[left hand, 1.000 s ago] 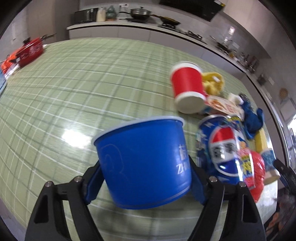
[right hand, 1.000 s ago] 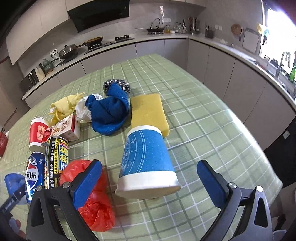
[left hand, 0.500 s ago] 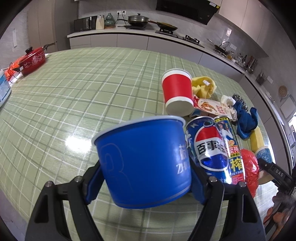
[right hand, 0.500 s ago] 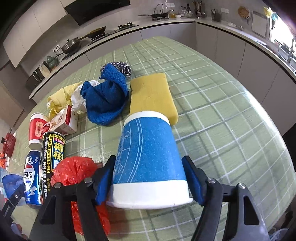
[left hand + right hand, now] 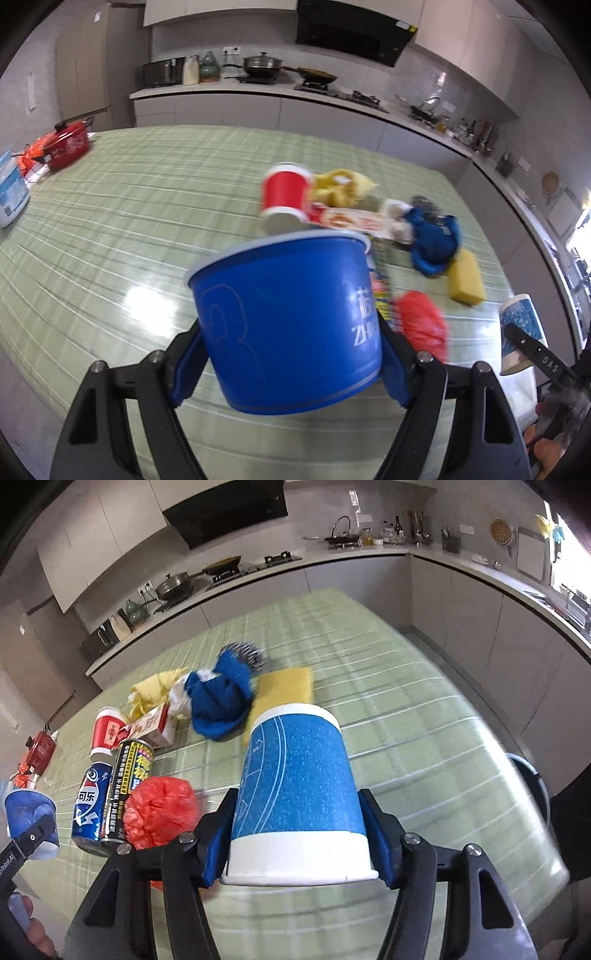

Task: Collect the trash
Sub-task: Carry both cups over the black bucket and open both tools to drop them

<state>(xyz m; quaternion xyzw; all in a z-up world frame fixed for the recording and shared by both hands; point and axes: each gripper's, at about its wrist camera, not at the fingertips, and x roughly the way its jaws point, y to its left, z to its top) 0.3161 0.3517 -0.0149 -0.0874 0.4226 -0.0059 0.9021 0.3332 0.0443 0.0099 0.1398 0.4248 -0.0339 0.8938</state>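
Left gripper [image 5: 291,363]: blue pads clamped on either side of a wide blue paper bowl with white lettering [image 5: 288,317], held clear of the green checked tablecloth [image 5: 147,206].

Right gripper [image 5: 297,843]: jaws closing, pads pressed against an upturned blue paper cup with a white rim band [image 5: 297,794], mouth toward the camera.

On the cloth, clustered:
- red paper cup, upturned [image 5: 107,731];
- crumpled yellow rag [image 5: 155,690];
- small printed carton [image 5: 153,725];
- blue cloth [image 5: 221,701], just beside a steel scourer [image 5: 245,657];
- yellow sponge block [image 5: 286,683];
- blue cola can [image 5: 90,805] and black-and-yellow can [image 5: 127,790], lying side by side;
- red crumpled plastic bag [image 5: 159,812], touching the cans, as far as the blur allows.

Far corner: red pot [image 5: 68,146].
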